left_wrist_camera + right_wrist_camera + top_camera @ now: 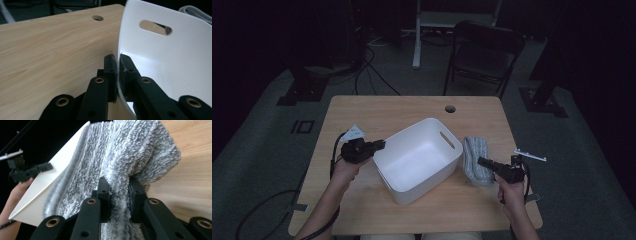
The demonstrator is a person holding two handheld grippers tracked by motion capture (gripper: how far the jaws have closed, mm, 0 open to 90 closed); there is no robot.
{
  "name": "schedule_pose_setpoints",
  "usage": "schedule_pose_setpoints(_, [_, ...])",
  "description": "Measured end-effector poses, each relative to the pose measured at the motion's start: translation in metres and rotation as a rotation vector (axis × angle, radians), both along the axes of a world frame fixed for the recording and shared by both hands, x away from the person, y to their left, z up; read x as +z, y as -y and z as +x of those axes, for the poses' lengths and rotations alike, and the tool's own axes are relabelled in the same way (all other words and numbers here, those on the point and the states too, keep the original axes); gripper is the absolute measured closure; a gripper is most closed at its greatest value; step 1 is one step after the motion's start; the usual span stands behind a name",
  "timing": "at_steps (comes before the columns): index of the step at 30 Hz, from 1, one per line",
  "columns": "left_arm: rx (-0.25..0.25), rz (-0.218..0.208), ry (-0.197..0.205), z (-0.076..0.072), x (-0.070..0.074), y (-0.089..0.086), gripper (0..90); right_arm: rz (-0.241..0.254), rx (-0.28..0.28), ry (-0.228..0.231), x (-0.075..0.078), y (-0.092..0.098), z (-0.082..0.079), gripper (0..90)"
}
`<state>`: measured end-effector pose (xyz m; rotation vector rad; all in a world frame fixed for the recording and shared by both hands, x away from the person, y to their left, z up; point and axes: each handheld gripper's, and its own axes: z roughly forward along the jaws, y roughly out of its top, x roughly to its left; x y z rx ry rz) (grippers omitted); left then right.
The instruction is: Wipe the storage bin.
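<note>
Gripping from both sides, the person has a tool on each of the two things in hand. The left gripper (381,145) is clamped on the near-left rim of the white bin (412,165) — in the left gripper view its jaws sit pressed together with the thin white wall (160,62) pinched between them, one jaw outside, one inside. No earlier motion is told here; the pads simply press on plastic. The bin stands at the middle of the wooden table (362,112), turned at an angle to the table's edges, its slotted handle (447,140) on the far-right wall.

The right gripper (480,161) bites into the grey fleecy cloth (476,157), which lies folded on the table just beside the bin's right wall. In the right gripper view the cloth (130,157) bulges between the two jaws, held tight at a fold near its near end, and its long edge runs up along the bin's white side (50,182); the left hand's gripper (27,171) shows beyond, at the bin's far rim.

Room for moving: bare wood lies open behind the bin up to the round cable hole (450,108), and also left of the left hand (344,170). Right of the cloth a strip of bare table stays free to the edge. The near edge, in front of the bin, has a narrower band of open board — the two forearms come in over it. A dark chair (484,55) stands off beyond the far edge.
</note>
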<state>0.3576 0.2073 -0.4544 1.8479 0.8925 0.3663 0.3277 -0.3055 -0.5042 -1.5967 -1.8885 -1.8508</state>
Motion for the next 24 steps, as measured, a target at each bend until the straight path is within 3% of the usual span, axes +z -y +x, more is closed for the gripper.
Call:
schedule_pose_setpoints(4, [0.019,-0.007,-0.001,-0.011,0.0,-0.002,84.0,0.02,-0.009,0.008,0.002,0.004,-0.001,75.9])
schedule_pose_setpoints(7, [0.016,-0.018,-0.006,-0.006,0.001,-0.004,70.0,0.054,-0.008,0.011,0.003,0.006,-0.001,75.9])
schedule_pose_setpoints(10, [-0.005,-0.031,-0.027,0.003,0.003,-0.005,66.1,0.053,-0.01,0.018,0.005,0.006,-0.002,75.9])
schedule_pose_setpoints(11, [-0.009,-0.018,-0.029,0.005,0.004,-0.004,65.5,0.035,-0.012,0.021,0.006,0.006,-0.002,76.0])
schedule_pose_setpoints(15, [-0.077,0.007,-0.055,0.012,0.004,0.003,67.4,0.008,-0.013,0.023,0.005,0.005,-0.002,76.0])
schedule_pose_setpoints(17, [-0.077,0.022,-0.055,0.012,0.004,0.005,70.2,0.004,-0.009,0.019,0.003,0.004,-0.001,76.0])
schedule_pose_setpoints(18, [-0.087,0.032,-0.058,0.013,0.004,0.006,76.1,0.002,-0.008,0.012,0.002,0.003,-0.001,76.0])
schedule_pose_setpoints(20, [-0.066,0.065,-0.057,0.011,0.004,0.009,81.1,0.0,-0.005,0.01,0.001,0.003,0.0,76.0])
schedule_pose_setpoints(24, [-0.03,0.062,-0.05,0.008,0.003,0.01,84.9,-0.01,-0.003,0.014,0.002,0.001,-0.001,76.0])
